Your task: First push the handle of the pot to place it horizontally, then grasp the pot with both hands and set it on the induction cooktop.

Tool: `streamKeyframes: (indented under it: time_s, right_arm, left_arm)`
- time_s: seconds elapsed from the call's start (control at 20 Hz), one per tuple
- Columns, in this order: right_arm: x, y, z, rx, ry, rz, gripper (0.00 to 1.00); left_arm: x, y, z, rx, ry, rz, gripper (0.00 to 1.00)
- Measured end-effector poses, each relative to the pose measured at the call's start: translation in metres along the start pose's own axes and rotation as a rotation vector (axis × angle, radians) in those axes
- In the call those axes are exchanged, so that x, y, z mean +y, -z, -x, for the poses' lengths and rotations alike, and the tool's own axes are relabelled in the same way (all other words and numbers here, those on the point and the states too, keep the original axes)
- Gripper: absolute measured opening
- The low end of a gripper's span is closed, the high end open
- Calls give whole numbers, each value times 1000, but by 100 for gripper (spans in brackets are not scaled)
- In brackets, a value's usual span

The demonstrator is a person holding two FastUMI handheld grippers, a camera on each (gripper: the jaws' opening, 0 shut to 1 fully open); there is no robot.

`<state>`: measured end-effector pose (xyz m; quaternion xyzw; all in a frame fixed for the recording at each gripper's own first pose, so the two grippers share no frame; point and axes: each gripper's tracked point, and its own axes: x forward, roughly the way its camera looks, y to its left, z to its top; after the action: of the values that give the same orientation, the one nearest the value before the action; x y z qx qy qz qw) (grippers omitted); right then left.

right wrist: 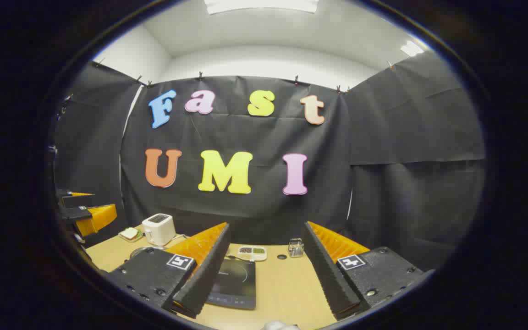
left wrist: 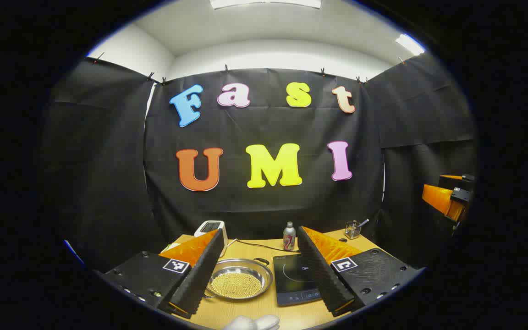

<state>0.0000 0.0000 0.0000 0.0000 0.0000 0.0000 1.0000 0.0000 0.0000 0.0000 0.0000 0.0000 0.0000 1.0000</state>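
- Looking along the left gripper (left wrist: 264, 275), we are seeing its two fingers spread wide apart with nothing between them, hanging above the near edge of the wooden table (left wrist: 250, 309).
- We are seeing the pot (left wrist: 238, 278), a shallow metal pan holding small yellowish grains, sitting on the table between those fingers, toward the left one.
- We are making out a loop handle (left wrist: 261, 261) at the pot's far-right rim and what looks like another at its near-left rim beside the left finger, so its long axis seems to be running diagonally from near-left to far-right; we cannot tell this for sure.
- We are finding the induction cooktop (left wrist: 294, 279) just right of the pot, close beside it, with its control strip along the near edge and a cord running off toward the far side.
- We are also noting a small can (left wrist: 289, 236) behind the cooktop, a white appliance (left wrist: 212, 228) at the far left, and a glass cup (left wrist: 352, 229) at the far right.
- In the right gripper view, we are seeing the right gripper (right wrist: 268, 275) likewise wide open and holding nothing, with the cooktop (right wrist: 234, 282) next to its left finger.
- We are spotting a white toaster (right wrist: 158, 229) at the far left there, and a small tray (right wrist: 252, 252) beyond the cooktop.
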Motion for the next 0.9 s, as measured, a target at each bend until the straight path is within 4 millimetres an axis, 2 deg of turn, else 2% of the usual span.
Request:
streamKeyframes:
  time_s: [0.55, 0.9]
  right_arm:
    - [1, 4, 0, 20, 18, -27, 99]
    - [6, 17, 11, 47, 28, -19, 96]
  left_arm:
    - [19, -14, 7, -56, -21, 22, 96]
    - [28, -1, 6, -42, -9, 20, 96]
